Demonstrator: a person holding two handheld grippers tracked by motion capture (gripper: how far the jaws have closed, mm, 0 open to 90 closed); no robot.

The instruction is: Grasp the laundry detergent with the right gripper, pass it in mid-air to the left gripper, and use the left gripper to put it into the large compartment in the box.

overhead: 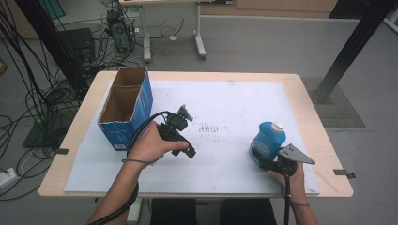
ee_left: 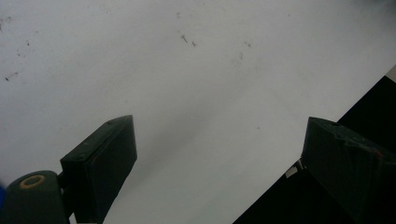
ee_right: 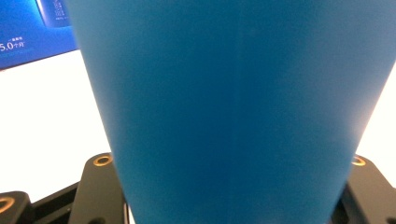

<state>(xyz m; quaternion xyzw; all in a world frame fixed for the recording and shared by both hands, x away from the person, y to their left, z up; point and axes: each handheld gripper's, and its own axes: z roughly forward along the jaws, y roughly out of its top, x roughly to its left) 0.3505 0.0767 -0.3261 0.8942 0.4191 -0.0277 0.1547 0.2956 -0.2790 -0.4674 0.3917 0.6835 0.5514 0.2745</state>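
A blue plastic bottle point(overhead: 268, 138) with a white cap point(overhead: 278, 125) stands upright on the white sheet point(overhead: 234, 101) at the right. My right gripper point(overhead: 257, 156) is shut on its lower body from the near side. In the right gripper view the bottle point(ee_right: 229, 93) is close up, with a black finger point(ee_right: 100, 179) pressed against each flank. My left gripper point(overhead: 188, 151) is held over the sheet left of centre. Its jaws stand wide apart with nothing between them point(ee_left: 219, 128), above bare sheet point(ee_left: 187, 70).
An open-topped blue cardboard box point(overhead: 126, 107) stands at the sheet's left edge, and its printed side point(ee_right: 28, 28) shows in the right gripper view. The wooden table's rim point(overhead: 307, 108) frames the sheet. Cables, a desk and black posts stand on the floor beyond.
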